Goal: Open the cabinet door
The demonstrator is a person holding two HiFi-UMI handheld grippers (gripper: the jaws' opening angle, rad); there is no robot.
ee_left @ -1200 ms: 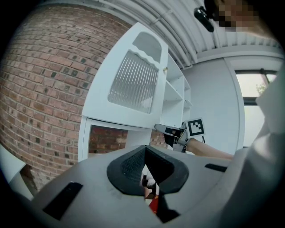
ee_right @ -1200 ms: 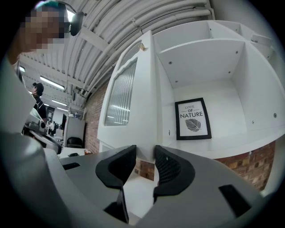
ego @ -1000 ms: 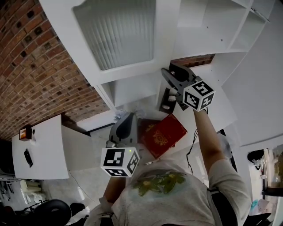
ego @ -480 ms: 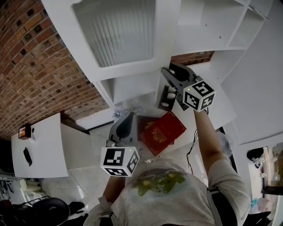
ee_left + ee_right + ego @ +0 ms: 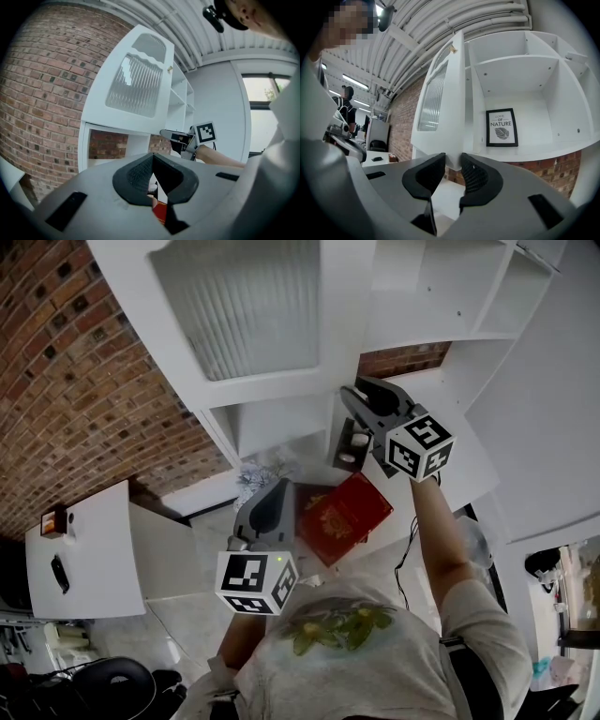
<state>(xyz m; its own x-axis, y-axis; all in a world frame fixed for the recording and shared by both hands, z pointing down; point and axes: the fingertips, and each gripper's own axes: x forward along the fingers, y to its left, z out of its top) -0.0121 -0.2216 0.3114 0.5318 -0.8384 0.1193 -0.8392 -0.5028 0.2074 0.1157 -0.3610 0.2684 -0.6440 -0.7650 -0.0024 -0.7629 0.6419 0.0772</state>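
The white cabinet door with its ribbed glass pane stands swung part-way out from the cabinet. My right gripper is at the door's lower free corner. In the right gripper view the jaws have just been closing, and the corner of the door shows in the gap between the fingertips. I cannot see the pads pressing on it. My left gripper hangs lower and to the left, away from the door. Its jaws meet at the tips with nothing in them.
Open white shelves lie right of the door, with a framed leaf print on one. A red book lies below the grippers. A brick wall runs along the left, with a white desk beside it.
The right gripper has edged slightly toward the door's lower corner. The left gripper has stayed where it was.
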